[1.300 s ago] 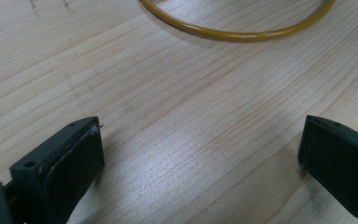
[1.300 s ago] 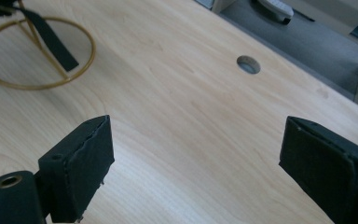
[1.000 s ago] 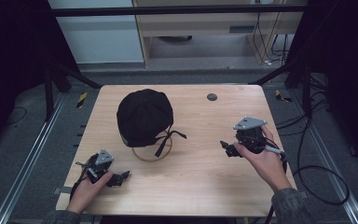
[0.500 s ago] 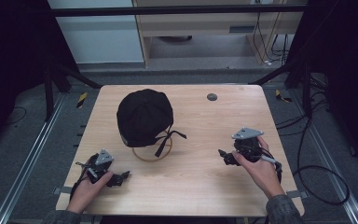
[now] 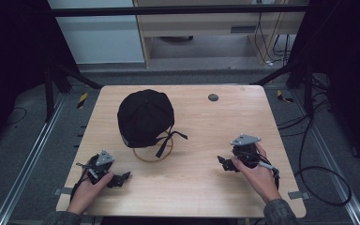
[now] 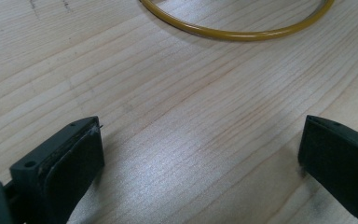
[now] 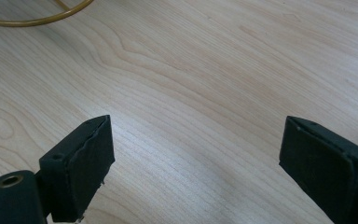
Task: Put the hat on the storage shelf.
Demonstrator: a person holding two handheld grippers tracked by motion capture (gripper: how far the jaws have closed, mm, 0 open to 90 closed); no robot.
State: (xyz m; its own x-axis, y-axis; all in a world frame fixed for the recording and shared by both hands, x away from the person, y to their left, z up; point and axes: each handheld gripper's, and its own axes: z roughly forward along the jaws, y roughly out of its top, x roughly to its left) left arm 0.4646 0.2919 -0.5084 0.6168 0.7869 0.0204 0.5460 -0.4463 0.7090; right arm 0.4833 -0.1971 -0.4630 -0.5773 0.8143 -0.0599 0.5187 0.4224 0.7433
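Observation:
A black cap rests on a yellow ring stand left of the table's middle, with a black strap hanging off its right side. My left gripper lies low at the table's front left, held by a hand, open, nothing between its jaws. The ring curves ahead of it in the left gripper view. My right gripper is at the front right, also open over bare wood. The ring's edge shows at the top left in the right gripper view.
The wooden table has a small dark round spot near its far edge. Metal rails and cables run along the floor on both sides. A cabinet stands behind the table.
My right gripper has drawn back toward the table's front edge and a little lower. The left gripper and the cap have stayed put.

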